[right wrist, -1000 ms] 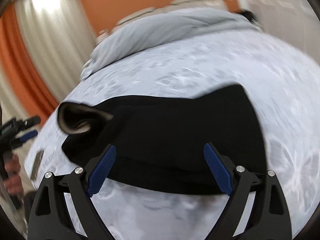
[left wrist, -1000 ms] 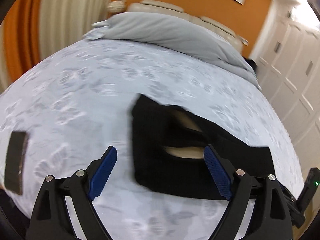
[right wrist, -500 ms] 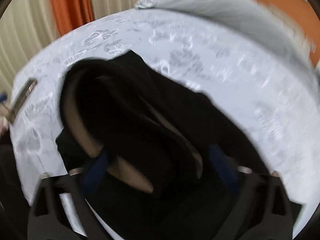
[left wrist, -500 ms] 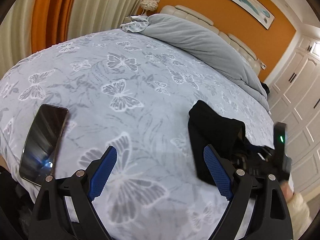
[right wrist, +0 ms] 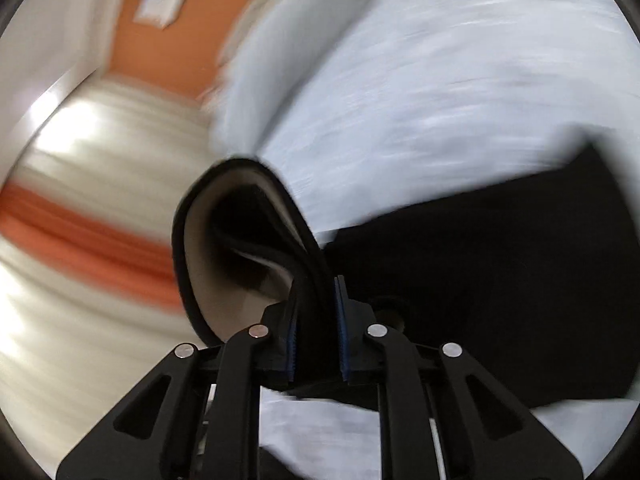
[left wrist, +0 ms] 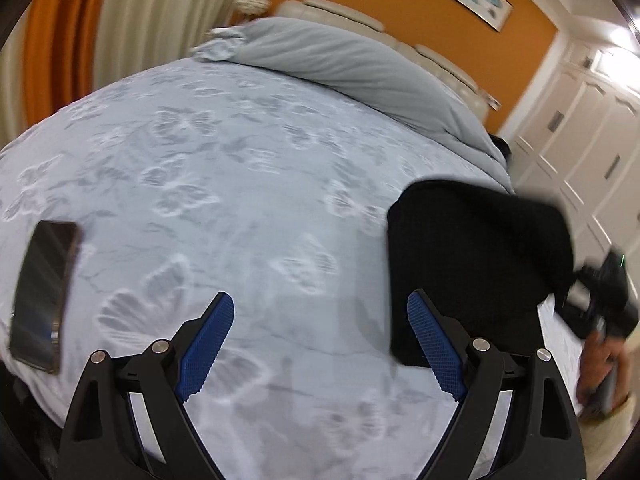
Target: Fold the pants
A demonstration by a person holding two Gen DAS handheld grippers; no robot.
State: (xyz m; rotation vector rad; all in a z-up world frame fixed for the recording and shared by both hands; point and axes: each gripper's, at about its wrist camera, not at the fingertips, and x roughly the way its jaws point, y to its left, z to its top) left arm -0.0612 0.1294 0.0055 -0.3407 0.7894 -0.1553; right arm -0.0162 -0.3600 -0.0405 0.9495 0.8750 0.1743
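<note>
— Two grippers, how do they stand?
— My right gripper has just been closing and is now clamped on a thick layered edge of the pants, which curls up ahead of the pads. My left gripper gapes wide with nothing in it, over bare bed.
— Where are the pants?
— Near the bed's right edge, to the right of my left fingers; its right pad overlaps their near corner. They run long from my right grip toward the bed's middle. The right hand is nearer; I'd judge the left must cross right.
</note>
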